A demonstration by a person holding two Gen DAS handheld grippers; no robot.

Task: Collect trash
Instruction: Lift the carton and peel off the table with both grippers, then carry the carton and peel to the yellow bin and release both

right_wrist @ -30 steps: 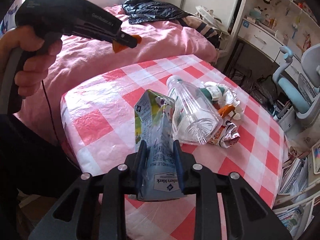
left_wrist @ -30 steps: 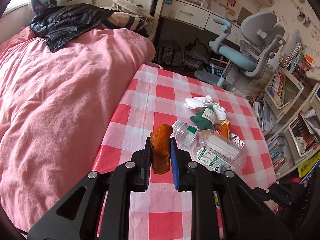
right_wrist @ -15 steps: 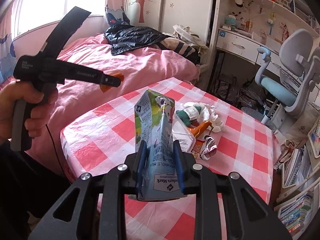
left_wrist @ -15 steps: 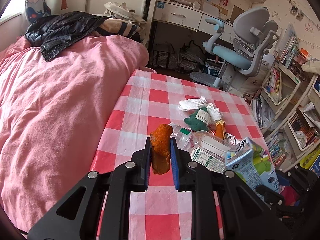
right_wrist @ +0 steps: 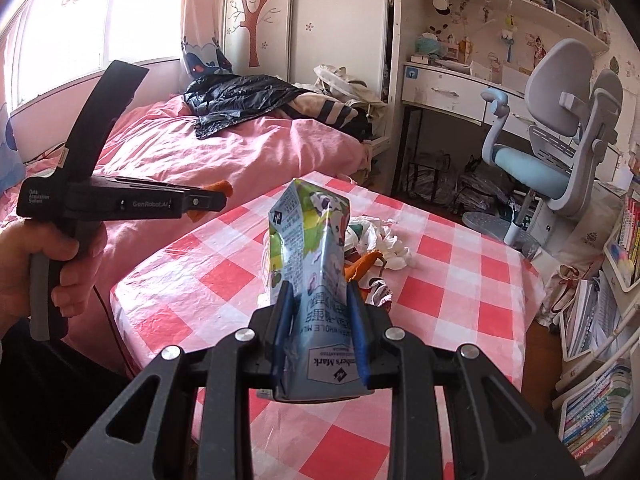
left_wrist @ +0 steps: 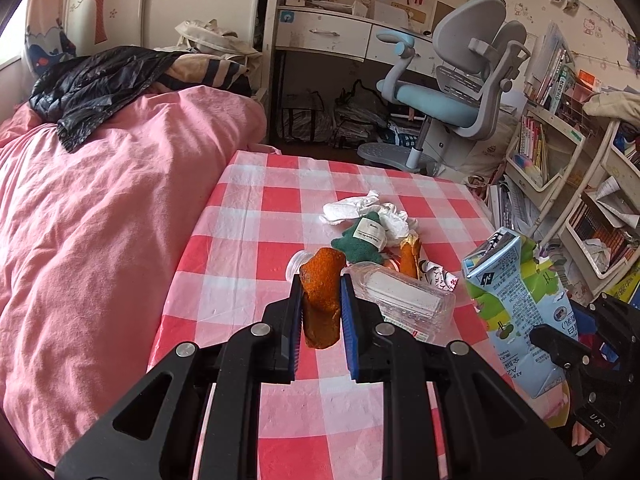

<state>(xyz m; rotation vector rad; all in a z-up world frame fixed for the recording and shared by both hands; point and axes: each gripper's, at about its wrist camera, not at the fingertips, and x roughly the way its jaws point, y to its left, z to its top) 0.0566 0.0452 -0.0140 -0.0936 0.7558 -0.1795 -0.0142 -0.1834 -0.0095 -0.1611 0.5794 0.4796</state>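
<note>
Bed at left, unrelated. Left gripper clamped narrow on orange peel, peel upright between blue pads, held above near-left part of bench. Since a second ago: lifted slightly and drawn back, more of bench's far edge in sight, peel unchanged in grip. Loose pile near bench middle, untouched: clear plastic bottle lying on its side, green wrapper, white tissue, second peel strip, small crumpled wrapper. Right gripper closed around milk carton, fingers part-open to carton's width, carton upright and off the bench, over near edge. Carton not in left view a second ago, now at its right side: both hands raised and rolled level. Meaning: two items secured and clear of bench, likely carry-off to a bin next; no bin in sight. Five pile items left to collect.
</note>
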